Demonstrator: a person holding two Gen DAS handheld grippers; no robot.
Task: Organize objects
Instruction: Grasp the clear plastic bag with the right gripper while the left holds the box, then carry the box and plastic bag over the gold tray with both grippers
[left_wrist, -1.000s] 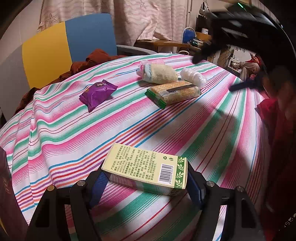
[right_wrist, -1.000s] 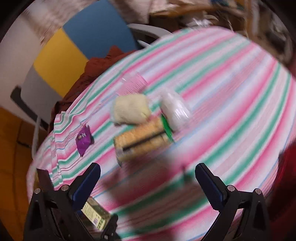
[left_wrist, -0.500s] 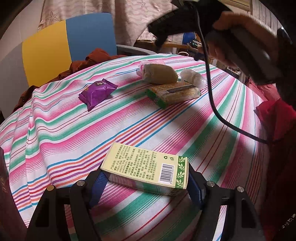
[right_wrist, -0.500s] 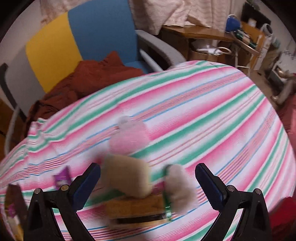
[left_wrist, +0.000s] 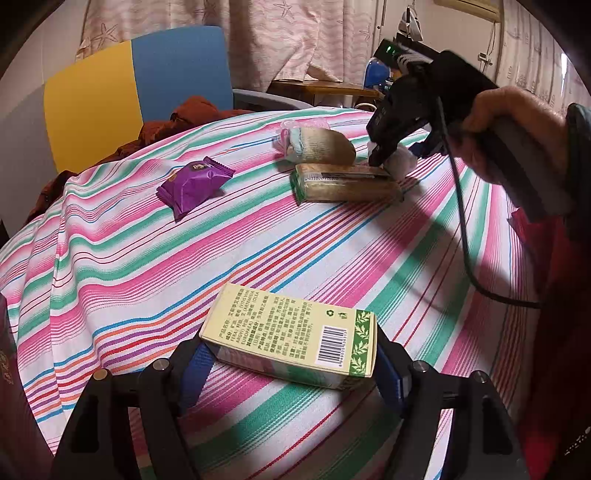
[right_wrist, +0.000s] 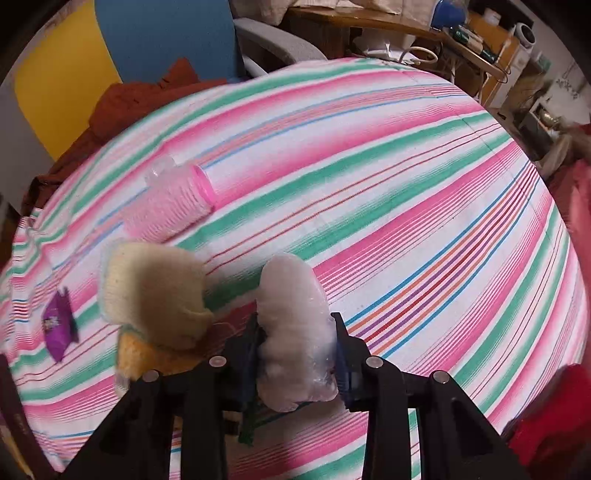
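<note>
1. While my right tongs (right_wrist: 297, 354) pinch the white wadding in its clear plastic bag (right_wrist: 293, 328), the blue pads press into both sides of it and the bag bulges up between them; the wadding fills the bag.
2. From the left wrist view, that same bag (left_wrist: 400, 160) sits at the far end of the striped tablecloth (left_wrist: 258, 236), just beside the end of the cracker packet, and my right hand (left_wrist: 513, 125) grips the black tool over it.
3. My left tongs (left_wrist: 291, 363) hold the pale yellow carton (left_wrist: 291, 338) by its two short ends, barcode and green leaf band turned up. It lies flat at the near edge of the cloth; it is shut, so I cannot tell what is in it.
4. The green-ended cracker packet (left_wrist: 343, 182) lies just left of the wadding bag, its biscuits showing through the wrapper.
5. A cream knitted bundle (right_wrist: 155, 299) rests on the far side of that packet, touching it.
6. Behind the bundle lies a pink ribbed roll in clear wrap (right_wrist: 170, 199).
7. A sealed purple snack sachet (left_wrist: 195, 184) lies alone, well to the left of the group.
8. Beyond the cloth stands a chair with a yellow and blue back (left_wrist: 136, 92), rust-coloured cloth (left_wrist: 184, 114) heaped on its seat.
</note>
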